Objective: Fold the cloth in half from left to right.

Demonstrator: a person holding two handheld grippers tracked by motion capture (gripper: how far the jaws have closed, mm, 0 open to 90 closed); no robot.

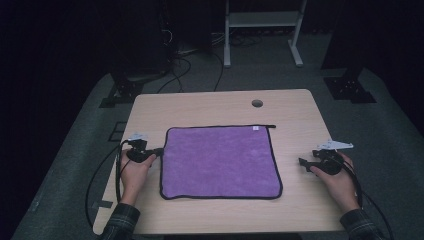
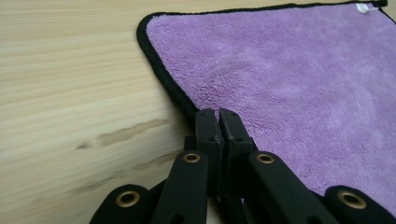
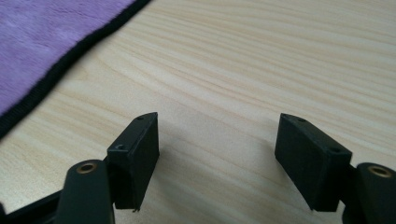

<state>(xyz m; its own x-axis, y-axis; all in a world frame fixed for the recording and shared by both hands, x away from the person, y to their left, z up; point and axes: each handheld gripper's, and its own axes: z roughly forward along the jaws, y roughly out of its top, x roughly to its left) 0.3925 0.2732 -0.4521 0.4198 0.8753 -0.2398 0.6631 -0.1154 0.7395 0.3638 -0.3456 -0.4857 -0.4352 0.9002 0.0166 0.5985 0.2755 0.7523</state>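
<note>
Table point(image 1: 300, 200): light wood, rounded corners, 1 cable hole point(image 1: 257, 103) near the far edge. Dark floor with cables and a white frame point(image 1: 262, 30) behind it.

Purple cloth point(image 1: 220, 161): lies flat, spread out, black-edged, roughly centred on the table and a bit toward the person's left. Slightly wider than deep, so its long axis runs left-right. White tag point(image 1: 255, 128) at the far right corner.

Left gripper point(image 1: 159, 150): at the cloth's left edge, nearer its far-left corner than the near one, pointing right, into the cloth. In the left gripper view the jaws are clenched together right at the black hem point(image 2: 161, 70), and the hem disappears at the tips. Reads as pinching the edge, but I can't see fabric between the pads, so that's a judgement.

Right gripper point(image 1: 302, 162): well apart from the cloth's right edge, on bare wood, pointing left toward it. Jaws spread, nothing between them. The right gripper view has the hem at its upper left.

Key relation: the cloth lies to the right of the left gripper, which is the one on it. If the move is a fold, the left edge must travel right along the long axis. Path is clear.
</note>
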